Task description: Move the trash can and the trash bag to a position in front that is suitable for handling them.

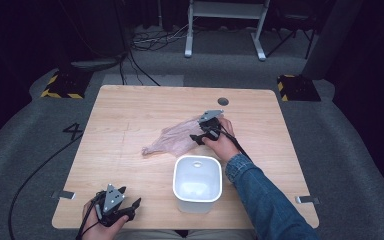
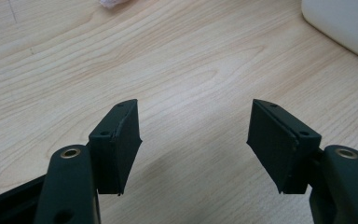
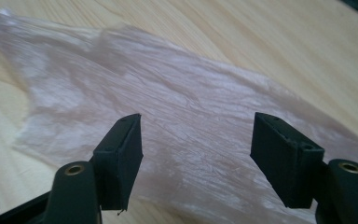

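Observation:
A thin, crinkled, pinkish plastic bag [image 1: 172, 139] lies flat in the middle of the wooden table [image 1: 125, 115]. My right gripper [image 1: 204, 131] hovers over the bag's right end, open, its jaws wide apart above the film [image 3: 177, 107] with nothing between them. A white square bin [image 1: 197, 183] stands near the front edge, just below the bag. My left gripper [image 1: 125, 204] rests at the front left of the table, open and empty over bare wood [image 2: 191, 84]. The bin's corner [image 2: 340, 23] shows at the upper right of the left gripper view.
A dark round hole [image 1: 223, 101] sits in the tabletop near the back right. Metal clips [image 1: 63, 194] [image 1: 306, 199] hold the table's front corners. Cables and a white frame's legs [image 1: 225, 30] lie on the grey floor beyond.

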`<state>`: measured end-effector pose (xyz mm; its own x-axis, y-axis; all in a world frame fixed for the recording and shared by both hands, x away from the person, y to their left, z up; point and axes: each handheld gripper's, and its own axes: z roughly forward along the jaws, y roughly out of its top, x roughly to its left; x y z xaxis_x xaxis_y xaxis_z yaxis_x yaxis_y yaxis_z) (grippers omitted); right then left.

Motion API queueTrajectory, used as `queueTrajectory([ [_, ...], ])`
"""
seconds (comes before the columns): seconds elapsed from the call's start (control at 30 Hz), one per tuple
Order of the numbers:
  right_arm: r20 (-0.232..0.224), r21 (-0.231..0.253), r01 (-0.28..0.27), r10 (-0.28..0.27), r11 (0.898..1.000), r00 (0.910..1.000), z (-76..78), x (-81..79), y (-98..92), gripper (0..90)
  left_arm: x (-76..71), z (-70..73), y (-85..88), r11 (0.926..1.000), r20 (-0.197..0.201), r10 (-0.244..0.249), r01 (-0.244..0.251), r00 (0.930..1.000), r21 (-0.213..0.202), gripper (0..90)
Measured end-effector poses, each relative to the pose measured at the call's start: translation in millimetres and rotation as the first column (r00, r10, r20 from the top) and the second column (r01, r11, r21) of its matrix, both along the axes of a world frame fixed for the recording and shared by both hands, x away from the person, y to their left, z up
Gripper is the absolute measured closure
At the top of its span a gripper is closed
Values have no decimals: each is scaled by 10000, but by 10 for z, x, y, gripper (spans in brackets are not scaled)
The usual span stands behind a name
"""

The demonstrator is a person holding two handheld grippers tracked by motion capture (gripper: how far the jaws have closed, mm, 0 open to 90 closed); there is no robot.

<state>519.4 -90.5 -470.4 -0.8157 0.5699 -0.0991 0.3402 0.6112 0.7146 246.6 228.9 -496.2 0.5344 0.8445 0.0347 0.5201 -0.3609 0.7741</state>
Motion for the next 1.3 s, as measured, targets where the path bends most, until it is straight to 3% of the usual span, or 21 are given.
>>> queueTrajectory([
  [0.1,-357,-184,221,-228,9996,9991,-100,55,31,349,-10,-6,19,10000,-21,-21,21,10000,-34,341],
  [0.27,-863,-95,458,-465,9989,9952,-219,75,-3,337,-9,-8,30,10000,-134,-70,69,9999,-70,341],
  [0.3,-977,107,608,-595,9981,9934,-243,73,-22,338,-4,-7,28,9999,-108,-71,70,9999,-75,341],
  [0.4,-1102,339,696,-655,9970,9918,-251,45,-83,344,16,-1,14,9999,-108,-139,138,9998,-72,340],
  [0.63,-1356,163,650,-622,9978,9888,-225,-117,-185,345,79,31,-43,9995,-27,-289,288,9996,-127,336],
  [0.83,-1459,32,448,-438,9990,9883,-213,-333,-328,345,155,37,-102,9989,41,-465,465,9989,-94,335],
  [1.13,-1704,-318,679,-723,9972,9827,-179,-772,-640,347,282,55,-223,9960,79,-884,885,9961,-129,335],
  [1.23,-2057,-274,773,-813,9966,9752,-156,-920,-744,348,315,62,-263,9948,74,-1006,1007,9949,-167,335],
  [1.3,-2125,-257,595,-636,9979,9751,-100,-996,-807,358,337,62,-284,9945,117,-1041,1043,9945,-130,335],
])
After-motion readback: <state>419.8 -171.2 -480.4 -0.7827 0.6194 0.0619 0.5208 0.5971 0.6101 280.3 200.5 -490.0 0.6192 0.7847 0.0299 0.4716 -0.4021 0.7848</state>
